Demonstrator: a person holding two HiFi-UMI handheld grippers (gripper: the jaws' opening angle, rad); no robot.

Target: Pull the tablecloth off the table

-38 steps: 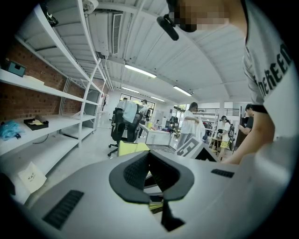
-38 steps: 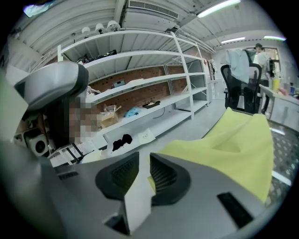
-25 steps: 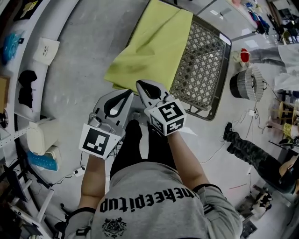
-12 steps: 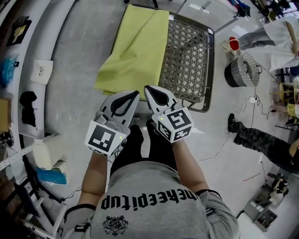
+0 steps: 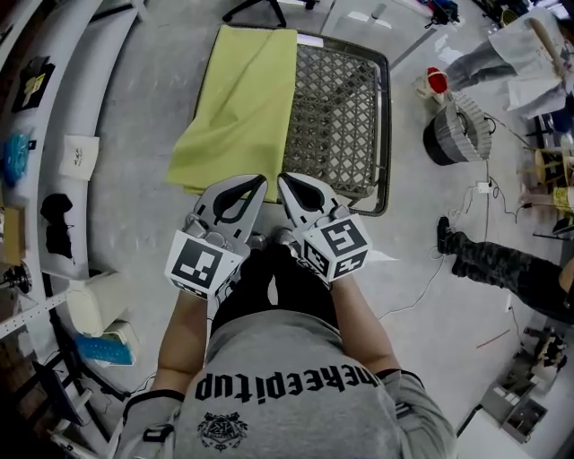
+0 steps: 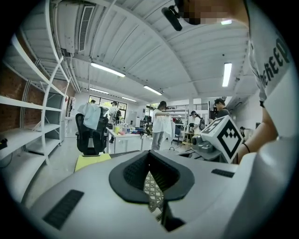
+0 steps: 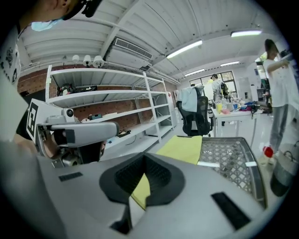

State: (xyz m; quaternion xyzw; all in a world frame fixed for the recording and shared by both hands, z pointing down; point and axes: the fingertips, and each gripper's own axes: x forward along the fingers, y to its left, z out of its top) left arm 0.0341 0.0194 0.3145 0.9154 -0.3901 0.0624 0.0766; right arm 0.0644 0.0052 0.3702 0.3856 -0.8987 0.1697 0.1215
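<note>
A yellow-green tablecloth (image 5: 238, 108) lies over the left part of a metal mesh table (image 5: 345, 116) and hangs off its left side. It also shows as a yellow patch, the tablecloth (image 6: 91, 161) in the left gripper view and the tablecloth (image 7: 184, 147) in the right one, beside the mesh table (image 7: 231, 161). My left gripper (image 5: 261, 180) and right gripper (image 5: 282, 178) are side by side at the table's near end, close to the person's body. Both are shut with nothing between the jaws. From the left gripper (image 6: 149, 154) and right gripper (image 7: 144, 157) the cloth is well ahead, untouched.
White shelving (image 5: 54, 179) runs along the left. An office chair (image 5: 269, 9) stands beyond the table. A dark round bin (image 5: 453, 139), cables and a person's leg (image 5: 502, 269) are on the floor at right. Several people stand at desks in the background.
Both grippers, still shut, have come away from the cloth's near corner and risen a little. The table and cloth now sit farther ahead in the head view. The cloth lies as before.
</note>
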